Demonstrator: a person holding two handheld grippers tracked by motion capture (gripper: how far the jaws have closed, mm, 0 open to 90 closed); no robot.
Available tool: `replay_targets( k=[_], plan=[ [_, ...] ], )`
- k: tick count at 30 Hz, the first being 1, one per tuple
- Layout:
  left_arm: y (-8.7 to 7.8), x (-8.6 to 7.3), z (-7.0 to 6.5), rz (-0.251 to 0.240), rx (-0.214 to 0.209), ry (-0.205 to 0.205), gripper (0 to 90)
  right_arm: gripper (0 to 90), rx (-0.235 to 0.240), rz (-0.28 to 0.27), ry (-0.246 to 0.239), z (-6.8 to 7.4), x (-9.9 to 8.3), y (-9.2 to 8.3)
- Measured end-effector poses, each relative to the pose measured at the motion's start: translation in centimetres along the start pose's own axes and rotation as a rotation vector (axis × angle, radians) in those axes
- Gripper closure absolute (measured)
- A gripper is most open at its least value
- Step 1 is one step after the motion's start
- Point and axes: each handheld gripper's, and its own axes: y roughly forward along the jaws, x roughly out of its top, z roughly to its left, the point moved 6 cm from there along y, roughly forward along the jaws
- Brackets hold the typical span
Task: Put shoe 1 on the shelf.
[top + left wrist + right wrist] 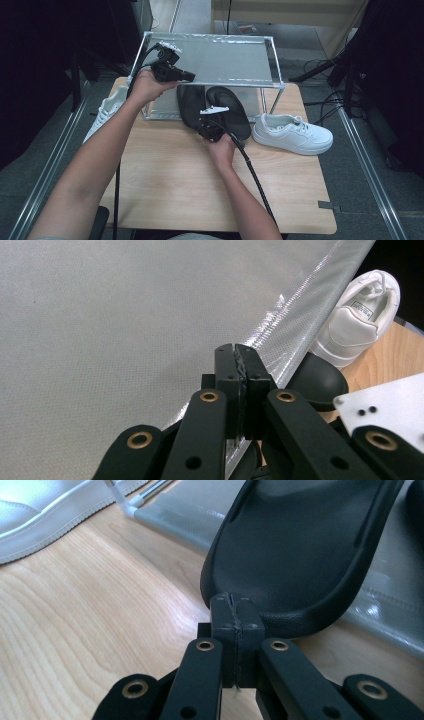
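Two black slippers lie side by side on the lower shelf of a metal-framed rack (pixel 274 60), heels toward me. My right gripper (pixel 204 126) (pixel 232 599) is shut, its tips right at the heel rim of the left slipper (pixel 191 100) (pixel 300 545), with nothing between the jaws. The other slipper (pixel 231 111) lies just to its right. My left gripper (pixel 189 77) (pixel 235 349) is shut and empty, held over the front left part of the rack's grey mesh top shelf (pixel 125 325).
A white sneaker (pixel 292 132) (pixel 360 320) stands on the wooden table (pixel 170 190) right of the rack. Another white sneaker (pixel 107 107) (pixel 40 515) sits at the table's left edge behind my left forearm. Cables trail from both grippers.
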Motion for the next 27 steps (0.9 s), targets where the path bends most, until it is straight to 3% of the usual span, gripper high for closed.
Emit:
replay_targets(
  k=[9,13,15,19,27],
  plan=[
    [0.0,0.0,0.0,-0.003,-0.002,-0.005,90.0,90.0,-0.014,-0.006,0.003,0.2,1.3,2.0],
    [0.0,-0.1,0.0,-0.013,-0.004,-0.006,90.0,90.0,0.014,-0.011,0.036,0.4,1.5,2.7],
    [0.0,-0.2,0.0,-0.024,-0.010,-0.010,90.0,90.0,0.011,-0.007,0.028,0.5,1.4,2.7],
    [0.0,-0.2,0.0,-0.026,-0.010,-0.006,90.0,90.0,0.027,-0.021,0.016,0.6,1.4,1.8],
    [0.0,-0.2,0.0,-0.021,-0.004,-0.005,90.0,90.0,0.055,-0.049,0.021,0.2,0.3,-2.0]
  ],
)
